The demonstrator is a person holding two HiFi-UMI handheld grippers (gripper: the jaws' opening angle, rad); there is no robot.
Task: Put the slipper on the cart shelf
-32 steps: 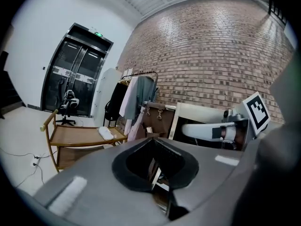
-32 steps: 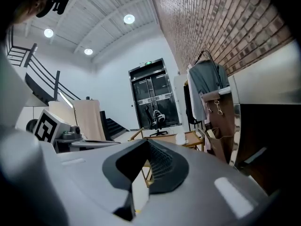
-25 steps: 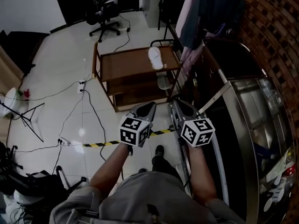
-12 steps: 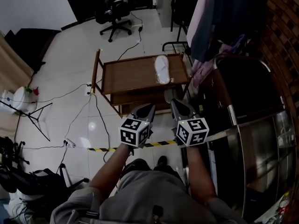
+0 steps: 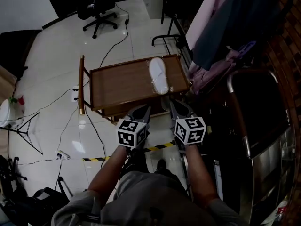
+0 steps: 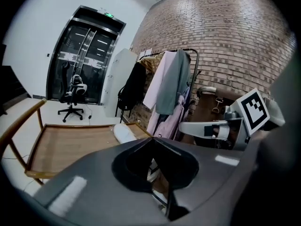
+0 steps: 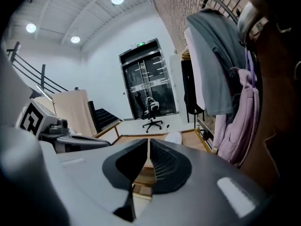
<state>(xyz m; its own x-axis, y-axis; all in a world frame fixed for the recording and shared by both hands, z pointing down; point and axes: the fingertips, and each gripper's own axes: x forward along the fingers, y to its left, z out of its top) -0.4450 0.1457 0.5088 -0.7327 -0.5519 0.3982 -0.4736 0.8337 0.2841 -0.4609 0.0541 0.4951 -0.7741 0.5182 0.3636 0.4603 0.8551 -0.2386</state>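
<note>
A white slipper (image 5: 158, 75) lies on the top shelf of the wooden cart (image 5: 117, 81), near its right end. My left gripper (image 5: 142, 109) and right gripper (image 5: 173, 105) are side by side just in front of the cart's near edge, short of the slipper. Both are shut with nothing between the jaws. The left gripper view shows the slipper (image 6: 123, 133) beyond my shut left gripper (image 6: 151, 138), with the right gripper (image 6: 207, 128) to its right. In the right gripper view the slipper (image 7: 174, 137) sits past my shut right gripper (image 7: 147, 141), and the cart top (image 7: 136, 139) is partly hidden.
A rack of hanging clothes (image 5: 225, 27) stands right of the cart, with a dark counter (image 5: 263, 126) beside me. An office chair (image 5: 96, 6) is at the back. Cables (image 5: 94, 121) and yellow-black tape (image 5: 157, 147) lie on the floor; a tripod (image 5: 23, 126) stands at the left.
The cart now lies closer to both grippers, whose tips have come up to its near edge. The slipper has stayed in place on the top shelf. Both grippers have stayed shut.
</note>
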